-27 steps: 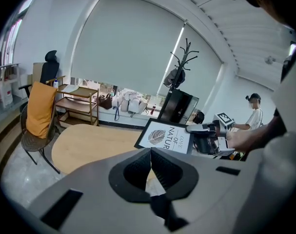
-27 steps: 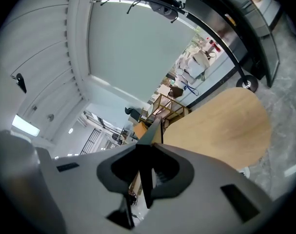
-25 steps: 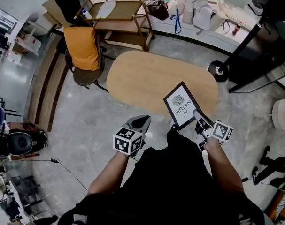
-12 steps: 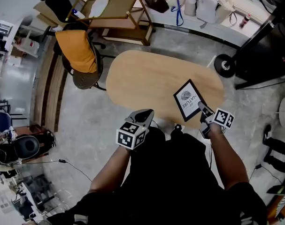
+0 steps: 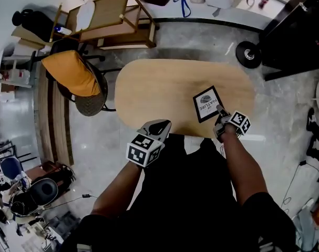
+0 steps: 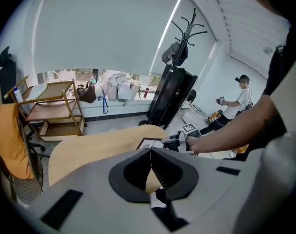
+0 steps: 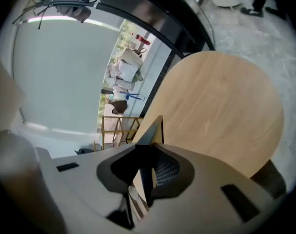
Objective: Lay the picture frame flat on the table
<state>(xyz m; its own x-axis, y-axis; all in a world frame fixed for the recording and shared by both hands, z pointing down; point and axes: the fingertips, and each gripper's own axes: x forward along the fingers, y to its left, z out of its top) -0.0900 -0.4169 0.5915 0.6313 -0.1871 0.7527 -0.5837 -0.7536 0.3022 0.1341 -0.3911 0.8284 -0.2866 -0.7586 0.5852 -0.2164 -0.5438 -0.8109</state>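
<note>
Right gripper (image 5: 220, 111) is clamped on the picture frame (image 5: 207, 103). Its jaws are nearly together on the thin near edge, by the lower right corner. The right gripper view shows the frame edge-on between the pads. Left gripper (image 5: 157, 126) has its jaws together with nothing in them and hangs just off the table's near edge.

Frame is over the near right part of the table (image 5: 154, 85), face up, low and close to flat. Cannot tell if its back touches the wood yet.

Handling, as a judgement: light, stiff, thin, probably glazed, so fragile at the face and corners. A 1-corner grip lets it swing, so a mid-edge hold would be steadier. The smooth border may slip in the pads.

Tabletop is otherwise bare, so nothing blocks the spot. Chair (image 5: 78, 77) with orange cloth sits at the table's left end, wooden trolley (image 5: 109, 14) beyond it, stand base (image 5: 247, 53) on the floor far right. All 3 are well apart from the frame.
</note>
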